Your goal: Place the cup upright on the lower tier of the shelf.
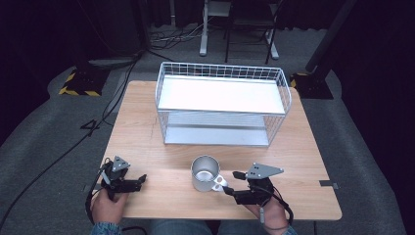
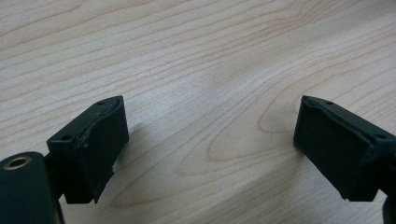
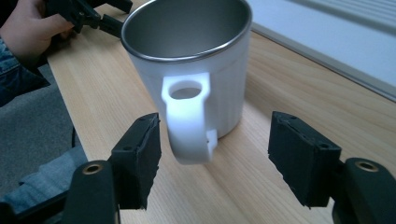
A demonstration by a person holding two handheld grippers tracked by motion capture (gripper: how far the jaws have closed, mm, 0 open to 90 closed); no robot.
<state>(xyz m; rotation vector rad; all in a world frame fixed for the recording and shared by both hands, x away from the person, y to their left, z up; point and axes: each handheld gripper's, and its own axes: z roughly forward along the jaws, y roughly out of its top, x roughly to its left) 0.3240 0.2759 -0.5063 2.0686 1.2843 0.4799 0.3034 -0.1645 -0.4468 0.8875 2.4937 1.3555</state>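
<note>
A white mug with a metal inside [image 1: 204, 172] stands upright on the wooden table [image 1: 142, 127], near its front edge. The mug's white handle [image 1: 219, 183] points toward my right gripper [image 1: 231, 182]. In the right gripper view the mug [image 3: 187, 56] is close ahead. Its handle [image 3: 187, 121] reaches into the gap of my right gripper [image 3: 215, 126], whose jaws stand apart on either side without touching it. My left gripper [image 1: 142, 181] rests at the front left, open. In its own view the left gripper [image 2: 210, 135] has bare wood between the jaws.
A white wire basket rack [image 1: 222, 103] with a flat white shelf stands at the back middle of the table. Beyond the table are grey carpet, cables and stand legs. A person's hand [image 3: 28, 28] with the other gripper shows far off in the right gripper view.
</note>
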